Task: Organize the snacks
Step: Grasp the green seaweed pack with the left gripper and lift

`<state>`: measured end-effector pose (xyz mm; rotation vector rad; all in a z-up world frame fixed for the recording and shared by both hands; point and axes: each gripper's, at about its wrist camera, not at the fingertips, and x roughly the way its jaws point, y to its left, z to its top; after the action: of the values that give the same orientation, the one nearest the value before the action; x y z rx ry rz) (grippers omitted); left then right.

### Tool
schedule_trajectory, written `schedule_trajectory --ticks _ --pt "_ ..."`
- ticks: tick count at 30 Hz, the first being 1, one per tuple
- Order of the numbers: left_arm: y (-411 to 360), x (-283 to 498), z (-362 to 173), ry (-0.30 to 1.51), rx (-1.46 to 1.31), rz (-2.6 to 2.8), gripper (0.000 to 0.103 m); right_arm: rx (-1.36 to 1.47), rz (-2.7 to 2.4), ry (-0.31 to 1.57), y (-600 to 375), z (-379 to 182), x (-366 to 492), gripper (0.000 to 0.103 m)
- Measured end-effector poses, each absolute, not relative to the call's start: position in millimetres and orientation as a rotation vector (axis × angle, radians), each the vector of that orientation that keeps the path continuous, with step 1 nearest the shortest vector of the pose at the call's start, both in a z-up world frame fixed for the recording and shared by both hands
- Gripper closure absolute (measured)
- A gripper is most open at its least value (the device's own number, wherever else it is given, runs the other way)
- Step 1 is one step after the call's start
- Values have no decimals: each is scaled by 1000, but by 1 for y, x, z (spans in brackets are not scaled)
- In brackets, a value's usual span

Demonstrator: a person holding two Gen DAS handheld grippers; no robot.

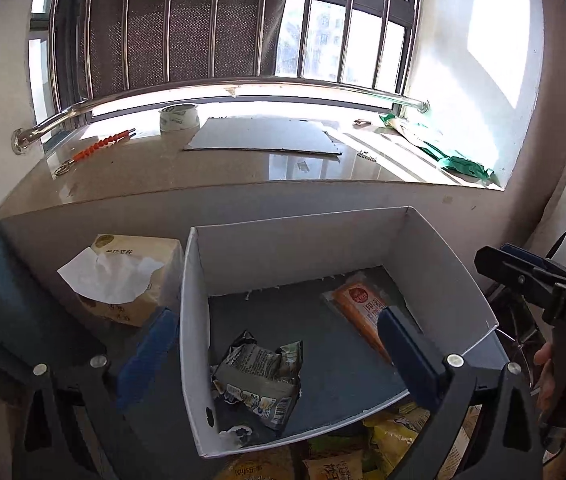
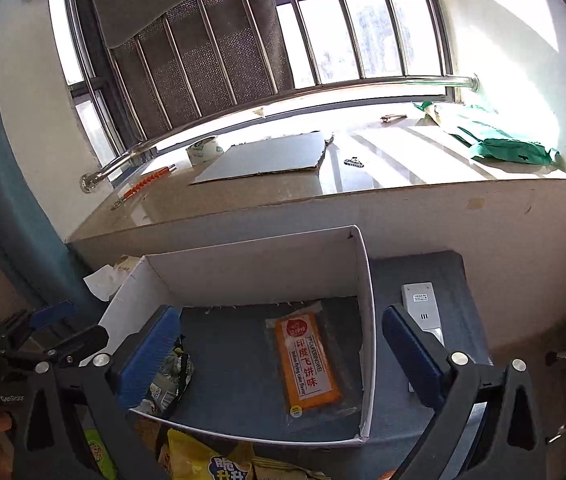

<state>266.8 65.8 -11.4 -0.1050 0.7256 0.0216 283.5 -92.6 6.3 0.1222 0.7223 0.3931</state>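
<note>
A white cardboard box [image 1: 435, 272] with low walls stands on a dark blue table; it also shows in the right wrist view [image 2: 367, 320]. Inside lie an orange flat snack pack [image 1: 359, 300] [image 2: 307, 360] and a crumpled grey-green snack bag [image 1: 259, 380] [image 2: 171, 376]. Several yellow snack bags [image 1: 387, 440] [image 2: 203, 460] lie in front of the box. My left gripper [image 1: 279, 352] is open and empty, straddling the box's left wall. My right gripper [image 2: 279, 352] is open and empty, above the box; it also shows at the right of the left wrist view [image 1: 523, 272].
A tissue pack [image 1: 123, 276] stands left of the box. A white remote [image 2: 423, 308] lies right of it. Behind is a stone windowsill with a tape roll [image 1: 179, 118], a grey board [image 1: 263, 136], an orange tool [image 1: 103, 146] and a green bag [image 1: 455, 156].
</note>
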Motion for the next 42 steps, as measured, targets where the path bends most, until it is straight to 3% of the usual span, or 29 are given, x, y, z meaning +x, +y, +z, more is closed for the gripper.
schedule_trajectory --ticks 6,11,17,23,26,29,42 --pt "73 214 10 589 -110 9 0 123 504 677 -100 18 241 0" --pt "75 153 8 597 -125 43 0 132 596 607 -117 24 182 0" --pt "75 66 -26 608 -231 40 0 154 643 546 -137 20 103 0" --pt "72 16 -76 671 -335 92 0 192 557 571 -157 -29 30 0" --pt "68 5 -94 718 -337 133 0 55 572 652 -154 -42 15 0" --pt "69 6 -101 736 -349 158 0 -18 505 586 -157 -37 -1 0" --pt "92 94 -155 1015 -310 374 0 34 517 575 -161 -36 -2 0"
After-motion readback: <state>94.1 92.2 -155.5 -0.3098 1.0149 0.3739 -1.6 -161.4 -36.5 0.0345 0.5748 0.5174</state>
